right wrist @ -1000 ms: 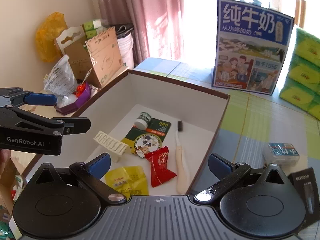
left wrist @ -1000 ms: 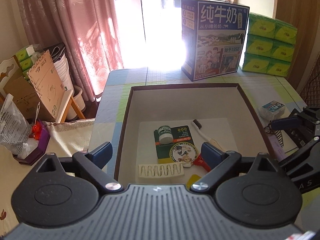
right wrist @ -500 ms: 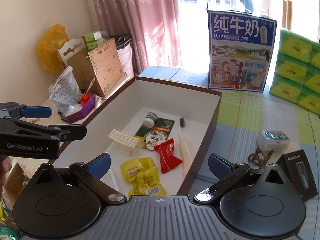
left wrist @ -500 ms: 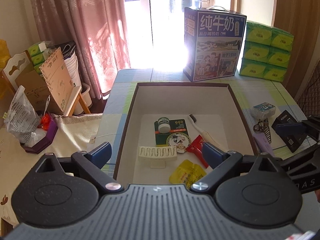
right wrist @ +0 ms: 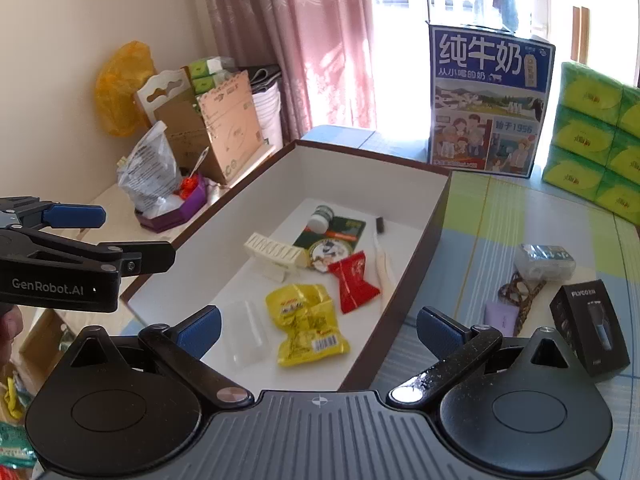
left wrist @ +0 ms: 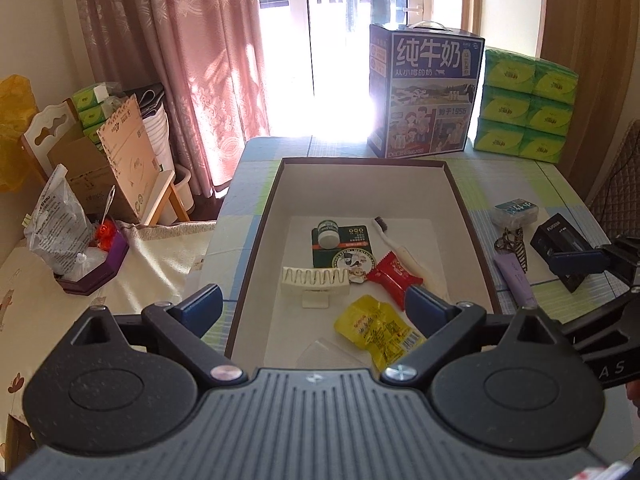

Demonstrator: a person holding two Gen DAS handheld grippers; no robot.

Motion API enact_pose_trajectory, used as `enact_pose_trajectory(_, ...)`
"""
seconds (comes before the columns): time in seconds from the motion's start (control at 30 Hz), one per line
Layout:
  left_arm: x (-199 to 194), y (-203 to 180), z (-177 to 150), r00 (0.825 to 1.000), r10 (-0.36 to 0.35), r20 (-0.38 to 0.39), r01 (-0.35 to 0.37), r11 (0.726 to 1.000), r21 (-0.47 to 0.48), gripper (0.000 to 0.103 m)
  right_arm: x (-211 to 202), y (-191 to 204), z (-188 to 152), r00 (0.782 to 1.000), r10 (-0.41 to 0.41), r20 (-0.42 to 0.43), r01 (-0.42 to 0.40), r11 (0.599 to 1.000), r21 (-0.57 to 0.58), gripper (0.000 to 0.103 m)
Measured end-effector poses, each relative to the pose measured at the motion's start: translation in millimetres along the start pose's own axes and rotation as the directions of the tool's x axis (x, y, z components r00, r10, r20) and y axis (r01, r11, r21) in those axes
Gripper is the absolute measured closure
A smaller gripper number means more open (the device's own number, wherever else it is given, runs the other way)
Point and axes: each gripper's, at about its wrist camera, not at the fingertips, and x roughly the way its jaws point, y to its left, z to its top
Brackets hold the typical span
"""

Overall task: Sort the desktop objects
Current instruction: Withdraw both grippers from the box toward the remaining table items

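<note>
While both your left gripper [left wrist: 312, 308] and right gripper [right wrist: 318, 328] hang with jaws wide and empty, the black shaver box [right wrist: 588, 326] waits on the bench [right wrist: 500, 208] beside the sorting box [right wrist: 436, 216]; probably light, stiff cardboard, so pinch its long flat sides.

We see an open brown box [left wrist: 256, 240] with white walls holding a small white jar with a green lid [left wrist: 327, 233] on a dark green card [left wrist: 344, 246], a white toothbrush [left wrist: 396, 245] lying diagonally, a red snack packet [left wrist: 394, 277], a yellow snack packet [left wrist: 378, 327], a cream comb-like rack [left wrist: 314, 281] and a clear plastic piece [right wrist: 246, 334]. On the table right of the box lie a tissue pack [left wrist: 515, 211], a braided key cord [right wrist: 520, 294], a lilac tube [left wrist: 515, 280] and a black shaver box [right wrist: 588, 326].
</note>
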Motion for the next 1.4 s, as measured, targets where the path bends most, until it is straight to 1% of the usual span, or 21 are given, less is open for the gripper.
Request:
enact_pose_trajectory(0.27, -16, -9, -23, 1.0, 0.006, -0.021, -0.006, 1.0, -0.009, 0.007, -17, 1, -21, 1.0, 0.014, -0.014, -0.014, 1.0, -0.01, 0.002)
enact_pose_trajectory(0.53, -27, -17, -44, 0.998, 0.026, -0.049, -0.028, 0.999, -0.027, 0.007, -28, 0, -36, 0.999, 0.03, -0.031, -0.031, 0.999, -0.036, 0.002)
enact_pose_trajectory(0.83, -35, -37, -59, 0.996, 0.04, -0.08, -0.041, 0.999, -0.021, 0.007, -38, -4, -52, 0.997, 0.06, -0.054, -0.063, 0.996, -0.056, 0.002)
enact_pose_trajectory(1.13, -40, -58, -72, 0.992, 0.059, -0.108, -0.062, 0.998, -0.027, 0.007, -45, -16, -71, 0.992, 0.082, -0.099, -0.09, 0.993, -0.076, 0.002)
enact_pose_trajectory(1.4, -39, -81, -83, 0.987, 0.069, -0.146, -0.074, 0.997, -0.031, 0.007, -54, -35, -86, 0.988, 0.087, -0.13, -0.097, 0.992, -0.075, 0.002)
